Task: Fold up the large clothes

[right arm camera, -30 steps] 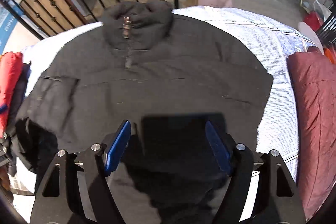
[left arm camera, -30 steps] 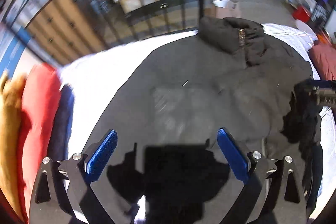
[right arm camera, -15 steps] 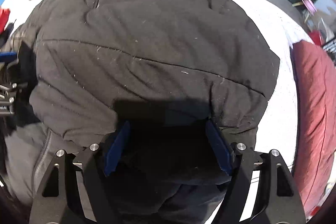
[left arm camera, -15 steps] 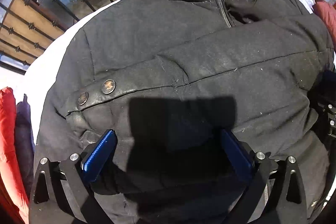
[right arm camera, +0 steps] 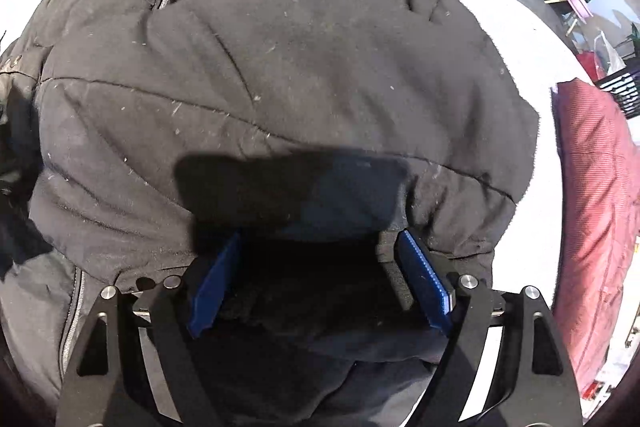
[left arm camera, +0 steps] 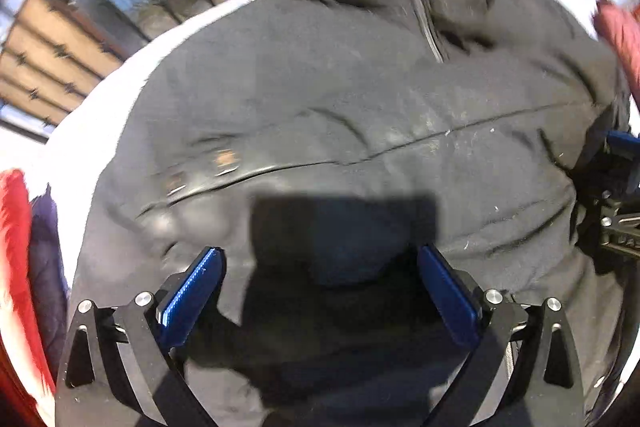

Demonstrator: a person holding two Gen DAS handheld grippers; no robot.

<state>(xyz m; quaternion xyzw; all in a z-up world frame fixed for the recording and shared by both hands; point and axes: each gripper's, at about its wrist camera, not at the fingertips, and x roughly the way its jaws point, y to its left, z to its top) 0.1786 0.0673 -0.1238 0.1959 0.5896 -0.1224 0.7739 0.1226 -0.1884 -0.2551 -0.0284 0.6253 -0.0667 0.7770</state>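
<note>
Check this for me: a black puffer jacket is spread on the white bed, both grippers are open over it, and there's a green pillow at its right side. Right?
Not quite. The pillow is dark red, not green, as the right wrist view shows. The rest holds: the black puffer jacket lies on the white bed, with the left gripper and right gripper open over it.

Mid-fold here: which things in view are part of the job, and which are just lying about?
Part of the job:
black puffer jacket
left gripper, open over the jacket
right gripper, open, jacket fabric between its fingers

Just lying about:
dark red cushion
red and navy folded clothes
white bed cover
</note>
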